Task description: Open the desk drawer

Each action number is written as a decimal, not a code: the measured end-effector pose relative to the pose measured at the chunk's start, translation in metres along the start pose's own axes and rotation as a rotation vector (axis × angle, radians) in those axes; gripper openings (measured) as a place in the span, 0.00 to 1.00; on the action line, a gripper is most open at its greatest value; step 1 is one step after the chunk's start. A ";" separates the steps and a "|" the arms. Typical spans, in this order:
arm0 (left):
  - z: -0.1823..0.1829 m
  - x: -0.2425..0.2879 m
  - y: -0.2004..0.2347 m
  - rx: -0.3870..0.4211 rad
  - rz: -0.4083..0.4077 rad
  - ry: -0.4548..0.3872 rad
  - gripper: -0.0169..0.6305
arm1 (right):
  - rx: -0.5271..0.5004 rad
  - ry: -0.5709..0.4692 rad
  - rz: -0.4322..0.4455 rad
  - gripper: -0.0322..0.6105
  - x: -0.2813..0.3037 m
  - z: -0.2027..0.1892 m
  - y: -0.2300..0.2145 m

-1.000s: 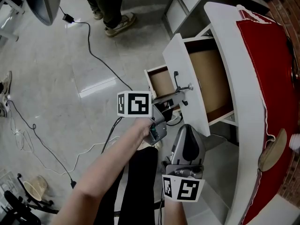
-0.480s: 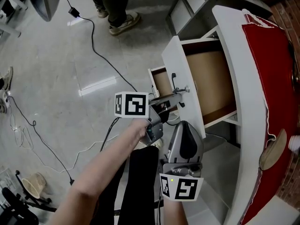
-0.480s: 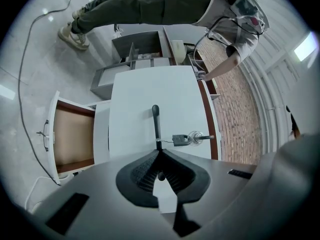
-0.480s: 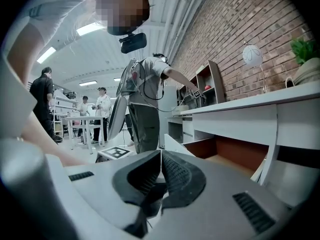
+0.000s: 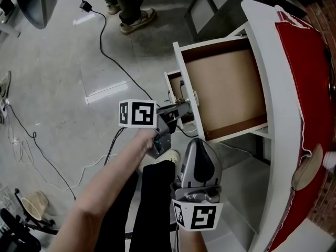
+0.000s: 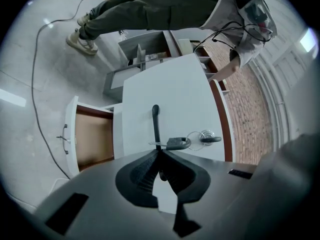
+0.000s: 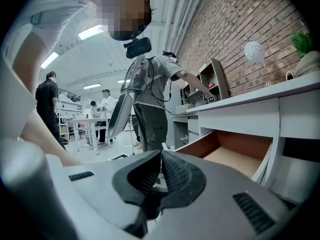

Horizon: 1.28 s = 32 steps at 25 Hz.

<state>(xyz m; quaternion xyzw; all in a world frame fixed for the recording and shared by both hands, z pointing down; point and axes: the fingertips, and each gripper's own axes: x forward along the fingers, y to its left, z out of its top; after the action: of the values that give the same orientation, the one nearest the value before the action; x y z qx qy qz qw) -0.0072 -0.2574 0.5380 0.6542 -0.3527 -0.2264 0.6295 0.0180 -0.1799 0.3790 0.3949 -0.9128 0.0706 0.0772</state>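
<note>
Drawer (image 5: 226, 88) stands open; left gripper (image 5: 181, 108) seemingly clamped on its handle (image 6: 155, 121); right gripper (image 7: 160, 160) jaws together, empty.

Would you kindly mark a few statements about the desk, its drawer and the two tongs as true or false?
1. The upper drawer stands open and looks empty. True.
2. The left tongs are shut on the handle of that drawer. True.
3. The right tongs hold a key. False: they are shut on nothing; the key sits in the drawer front.
4. The cover on the desk is blue. False: it is red.
</note>
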 end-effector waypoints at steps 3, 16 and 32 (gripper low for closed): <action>-0.002 -0.001 0.021 0.003 0.060 0.011 0.06 | 0.011 -0.016 0.012 0.08 -0.002 0.003 0.006; 0.003 -0.005 0.030 0.041 0.087 -0.091 0.07 | -0.005 -0.040 -0.024 0.08 -0.001 0.009 -0.015; -0.018 -0.051 0.037 0.085 0.149 -0.039 0.11 | -0.013 -0.039 -0.022 0.08 -0.001 0.017 0.002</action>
<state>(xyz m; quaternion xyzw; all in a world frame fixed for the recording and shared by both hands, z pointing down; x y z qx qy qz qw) -0.0333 -0.2064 0.5691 0.6480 -0.4217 -0.1764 0.6092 0.0159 -0.1809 0.3623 0.4059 -0.9101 0.0557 0.0627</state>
